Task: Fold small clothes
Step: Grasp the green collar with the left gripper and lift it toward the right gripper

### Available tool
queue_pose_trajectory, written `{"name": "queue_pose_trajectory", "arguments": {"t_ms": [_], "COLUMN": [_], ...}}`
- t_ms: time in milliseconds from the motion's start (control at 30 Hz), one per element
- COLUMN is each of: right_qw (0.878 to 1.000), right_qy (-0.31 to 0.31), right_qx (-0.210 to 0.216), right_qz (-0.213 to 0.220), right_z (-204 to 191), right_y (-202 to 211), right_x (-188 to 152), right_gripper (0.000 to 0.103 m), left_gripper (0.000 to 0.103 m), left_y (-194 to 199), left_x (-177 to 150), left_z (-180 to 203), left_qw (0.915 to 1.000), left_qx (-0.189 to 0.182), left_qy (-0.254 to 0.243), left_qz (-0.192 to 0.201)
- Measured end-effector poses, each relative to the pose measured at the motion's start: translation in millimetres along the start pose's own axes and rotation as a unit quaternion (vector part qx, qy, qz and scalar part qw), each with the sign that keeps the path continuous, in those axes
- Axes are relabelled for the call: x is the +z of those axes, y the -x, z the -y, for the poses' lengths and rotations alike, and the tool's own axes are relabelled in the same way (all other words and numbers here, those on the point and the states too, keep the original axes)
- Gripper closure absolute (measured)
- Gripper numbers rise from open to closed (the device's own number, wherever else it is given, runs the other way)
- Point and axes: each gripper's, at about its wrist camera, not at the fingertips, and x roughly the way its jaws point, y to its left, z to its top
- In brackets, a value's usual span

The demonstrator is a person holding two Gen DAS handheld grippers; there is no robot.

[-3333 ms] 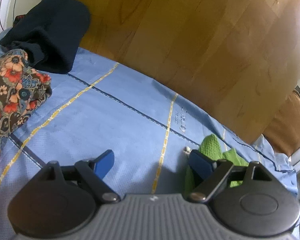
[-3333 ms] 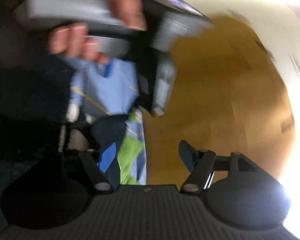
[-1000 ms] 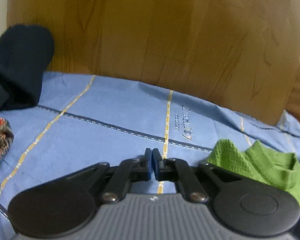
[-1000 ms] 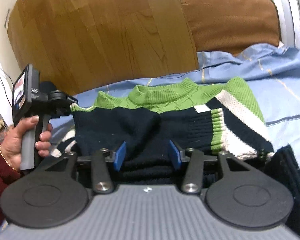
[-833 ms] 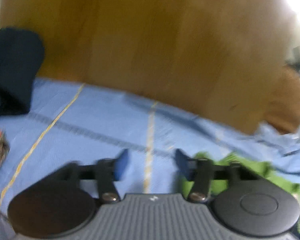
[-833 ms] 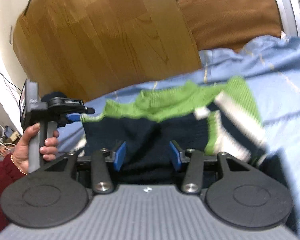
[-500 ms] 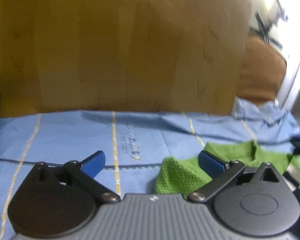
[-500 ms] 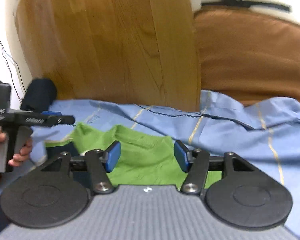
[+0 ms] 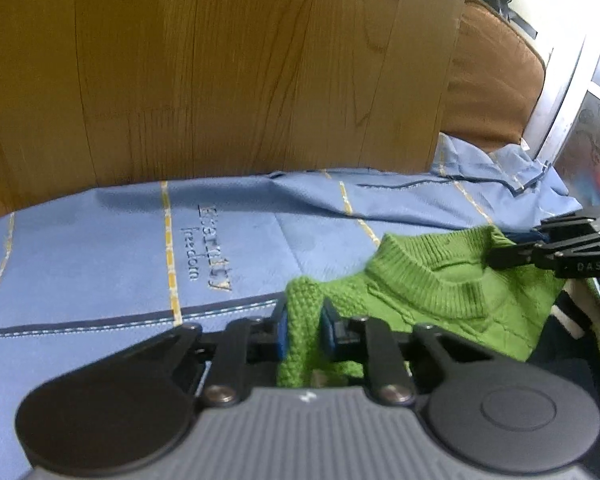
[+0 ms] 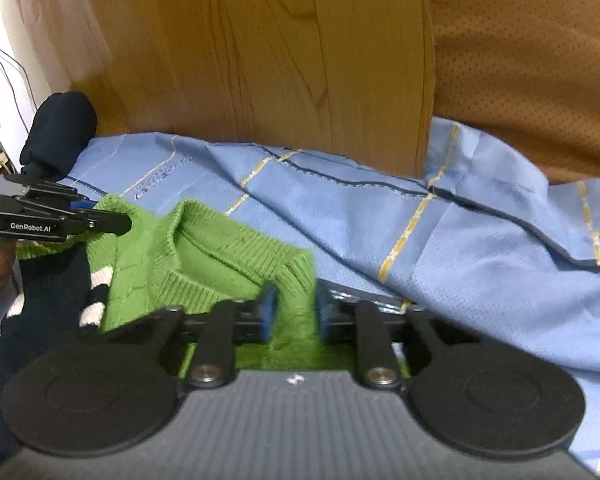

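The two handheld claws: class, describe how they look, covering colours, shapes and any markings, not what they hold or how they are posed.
Each claw has a ribbed grey body, two round black discs and black linkage arms with silver screws, ending in blue pads. See the left claw and right claw. Seen side-on, the left one is slim, black and printed "GenRobot.AI" in white. The right one shows white letters reading about "DAS".

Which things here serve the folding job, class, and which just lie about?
In use:
- sweater
- left gripper, shut on the sweater
- right gripper, shut on the sweater
- sheet

Lying about:
- dark garment
- headboard
- brown cushion
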Motion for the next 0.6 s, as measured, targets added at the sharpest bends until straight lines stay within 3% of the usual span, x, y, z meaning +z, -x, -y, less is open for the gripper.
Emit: {"name": "queue_pose_trajectory", "arguments": {"t_ms": [133, 300, 600], "right_qw": [0.999, 0.995, 0.983], "right_qy": [0.020, 0.026, 0.094], "right_qx": [-0.010, -0.016, -0.040], "right_qz": [0.035, 0.094, 0.151], "right_z": [-16, -48, -131], "right_y": [25, 85, 178], "right_x": [-1, -6, -66], "right_gripper": [0.087, 0.087, 0.087], "left_gripper": [0.089, 0.089, 0.088], "left_y": [24, 78, 179], "left_x": [0, -9, -73], "left_z": [4, 14, 40], "left_qw": [0.9995, 0.9957, 0.9859], "left_qx": [0.002, -0.007, -0.021], "left_qy": [0.002, -0.009, -0.038], "left_qz": [0.033, 0.092, 0.162]}}
